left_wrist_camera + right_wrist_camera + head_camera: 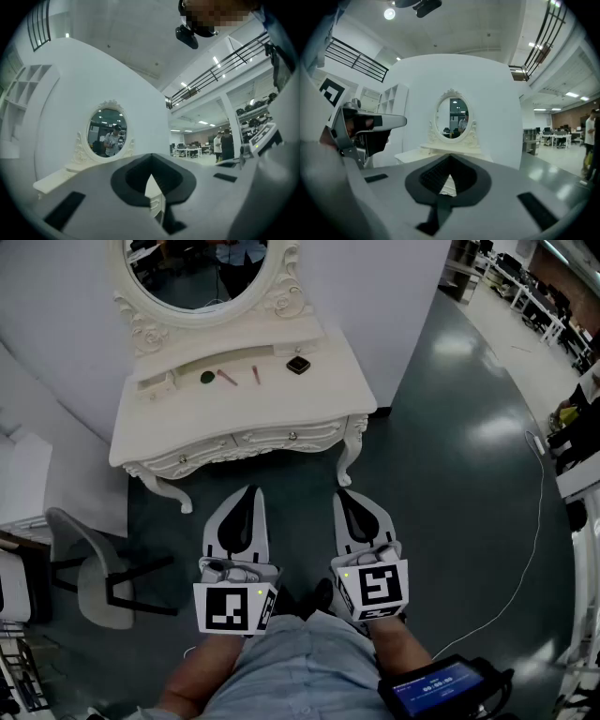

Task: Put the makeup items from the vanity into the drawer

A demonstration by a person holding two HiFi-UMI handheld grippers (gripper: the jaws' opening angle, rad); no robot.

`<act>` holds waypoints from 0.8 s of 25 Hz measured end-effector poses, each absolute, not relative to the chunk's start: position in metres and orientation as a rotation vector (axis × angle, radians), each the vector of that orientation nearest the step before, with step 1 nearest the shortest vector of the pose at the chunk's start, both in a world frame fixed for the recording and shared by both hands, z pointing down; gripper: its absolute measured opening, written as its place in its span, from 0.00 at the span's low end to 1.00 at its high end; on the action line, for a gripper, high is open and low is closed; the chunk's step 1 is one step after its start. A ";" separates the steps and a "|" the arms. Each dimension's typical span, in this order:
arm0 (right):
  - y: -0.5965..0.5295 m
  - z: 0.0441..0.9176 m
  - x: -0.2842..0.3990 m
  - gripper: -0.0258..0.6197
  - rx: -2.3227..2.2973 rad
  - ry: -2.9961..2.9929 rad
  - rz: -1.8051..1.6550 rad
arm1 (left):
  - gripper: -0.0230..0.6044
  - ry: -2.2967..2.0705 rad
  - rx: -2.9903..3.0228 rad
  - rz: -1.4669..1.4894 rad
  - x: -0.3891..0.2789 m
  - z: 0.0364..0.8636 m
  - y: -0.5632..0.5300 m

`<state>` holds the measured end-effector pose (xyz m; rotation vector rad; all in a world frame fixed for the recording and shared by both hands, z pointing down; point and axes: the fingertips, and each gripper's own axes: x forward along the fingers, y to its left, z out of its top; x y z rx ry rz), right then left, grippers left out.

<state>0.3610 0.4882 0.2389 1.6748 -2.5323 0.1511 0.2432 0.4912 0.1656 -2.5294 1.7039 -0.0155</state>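
A cream vanity (281,407) stands ahead of me under an oval mirror (202,277). On its top lie a small green round item (207,378), a pink-tipped brush (227,377), a red pencil (255,375) and a black square compact (298,365). Its front drawers (286,437) are closed. My left gripper (247,493) and right gripper (346,495) hover side by side over the floor, short of the vanity's front. Both are shut with nothing in them. The left gripper (151,159) and the right gripper (450,159) each show their jaws meeting at the tips.
A grey chair (89,568) stands at the left of the vanity. A thin cable (534,531) runs over the dark floor at the right. A white wall curves behind the vanity. A long cream box (155,383) rests on the vanity's left end.
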 end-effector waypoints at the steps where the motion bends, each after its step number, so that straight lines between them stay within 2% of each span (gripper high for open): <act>1: 0.487 0.240 0.364 0.04 1.671 -2.535 0.151 | 0.04 1.707 -2.527 -0.016 0.246 0.166 0.489; 13: 0.468 0.261 0.384 0.04 1.553 -2.614 0.258 | 0.04 1.750 -2.522 -0.065 0.279 0.181 0.476; 20: 0.431 0.281 0.375 0.04 1.529 -2.598 0.303 | 0.04 1.805 -2.528 -0.100 0.264 0.202 0.443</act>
